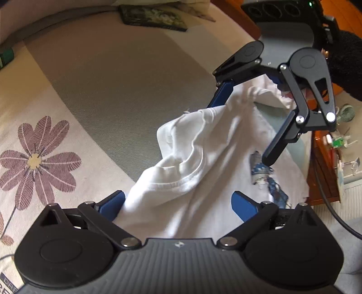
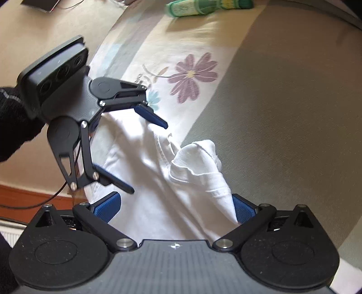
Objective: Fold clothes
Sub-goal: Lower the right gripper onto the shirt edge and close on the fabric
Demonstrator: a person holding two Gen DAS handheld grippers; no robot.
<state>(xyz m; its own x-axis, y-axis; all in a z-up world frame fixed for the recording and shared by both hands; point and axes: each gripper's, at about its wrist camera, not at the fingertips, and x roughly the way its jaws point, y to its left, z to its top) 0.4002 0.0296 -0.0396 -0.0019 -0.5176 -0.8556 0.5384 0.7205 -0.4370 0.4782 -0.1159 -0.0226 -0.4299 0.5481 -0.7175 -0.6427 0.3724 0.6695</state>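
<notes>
A white T-shirt [image 1: 203,144] with a blue print [image 1: 269,178] lies rumpled on the bed cover, its ribbed collar [image 1: 192,176] turned up. My left gripper [image 1: 178,194] is open, and the cloth lies loosely between its blue pads [image 1: 113,203]. Across the shirt my right gripper [image 1: 244,126] is open too, one finger over the print. In the right wrist view the shirt [image 2: 158,171] runs between the right gripper's [image 2: 175,195] spread fingers. There the left gripper [image 2: 149,158] stands open over the shirt's far end. A folded sleeve [image 2: 199,162] sticks up.
The bed cover has a purple flower [image 1: 36,158] and a wide grey-green band [image 1: 126,95]. A dark book [image 1: 153,18] and a green bottle [image 2: 203,6] lie at the far side. Wooden furniture [image 1: 323,169], a small fan [image 1: 346,113] and a cable [image 1: 330,203] are at the right.
</notes>
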